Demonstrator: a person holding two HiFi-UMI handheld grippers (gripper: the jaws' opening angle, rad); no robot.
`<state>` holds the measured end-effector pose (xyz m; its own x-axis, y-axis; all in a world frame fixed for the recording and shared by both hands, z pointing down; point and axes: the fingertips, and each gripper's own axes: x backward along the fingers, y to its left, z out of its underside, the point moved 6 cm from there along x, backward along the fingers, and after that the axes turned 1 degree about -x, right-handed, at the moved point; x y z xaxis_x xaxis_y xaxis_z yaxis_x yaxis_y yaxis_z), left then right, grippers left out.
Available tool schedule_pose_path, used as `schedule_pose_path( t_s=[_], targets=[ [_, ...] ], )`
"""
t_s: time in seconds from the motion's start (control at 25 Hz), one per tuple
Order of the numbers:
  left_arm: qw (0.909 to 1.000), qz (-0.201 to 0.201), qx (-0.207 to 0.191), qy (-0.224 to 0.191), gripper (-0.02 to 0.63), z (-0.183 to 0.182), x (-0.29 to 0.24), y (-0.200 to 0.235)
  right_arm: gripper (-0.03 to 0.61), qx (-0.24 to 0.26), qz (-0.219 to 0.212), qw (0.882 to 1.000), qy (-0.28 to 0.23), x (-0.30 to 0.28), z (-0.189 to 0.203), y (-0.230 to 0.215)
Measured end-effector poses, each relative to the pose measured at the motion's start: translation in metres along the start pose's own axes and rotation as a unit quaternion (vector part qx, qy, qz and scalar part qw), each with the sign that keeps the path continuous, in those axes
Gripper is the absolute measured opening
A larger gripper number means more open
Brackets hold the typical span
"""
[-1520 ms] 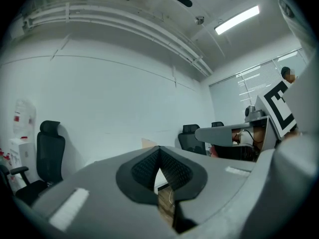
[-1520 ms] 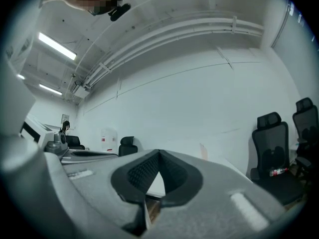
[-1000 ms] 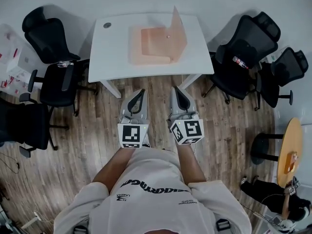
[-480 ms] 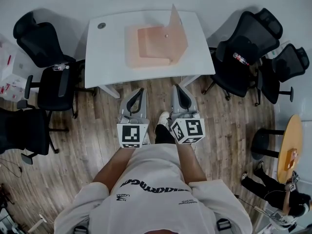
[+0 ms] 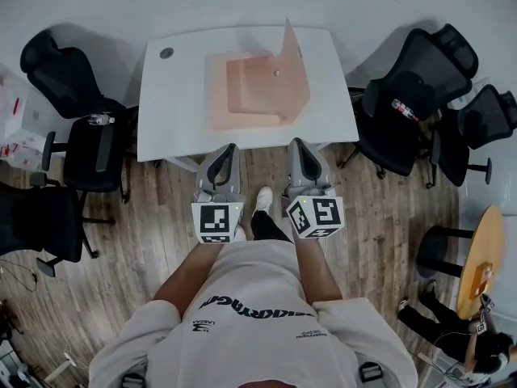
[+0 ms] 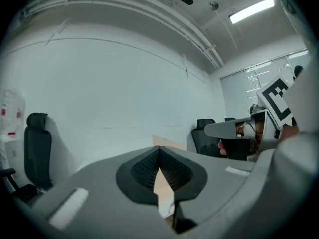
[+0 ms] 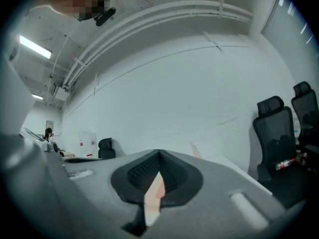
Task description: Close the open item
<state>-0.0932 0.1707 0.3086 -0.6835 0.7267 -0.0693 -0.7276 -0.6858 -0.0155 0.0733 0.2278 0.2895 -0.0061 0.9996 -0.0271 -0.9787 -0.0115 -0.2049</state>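
— Standing open on the white counter (image 5: 174, 103): the pink box (image 5: 250, 91), its lid (image 5: 295, 67) upright at the right.
— Holding anything?
— No: left tongs (image 5: 229, 148) and right tongs (image 5: 297, 142) both closed, empty, near the counter's edge.

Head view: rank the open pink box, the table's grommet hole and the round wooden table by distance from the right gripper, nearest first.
1. open pink box: straight ahead of the right gripper, on the white table.
2. grommet hole: far left corner of that table.
3. round wooden table: well off to the right, at the frame's edge.
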Motion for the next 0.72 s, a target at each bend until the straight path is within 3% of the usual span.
schedule_pose_path(
  t_s=[0.72],
  targets=[
    [0.9997, -0.019, 0.001, 0.015, 0.006, -0.008, -0.143, -0.007, 0.000, 0.004, 0.014, 1.000, -0.003, -0.097, -0.032, -0.116]
  ],
)
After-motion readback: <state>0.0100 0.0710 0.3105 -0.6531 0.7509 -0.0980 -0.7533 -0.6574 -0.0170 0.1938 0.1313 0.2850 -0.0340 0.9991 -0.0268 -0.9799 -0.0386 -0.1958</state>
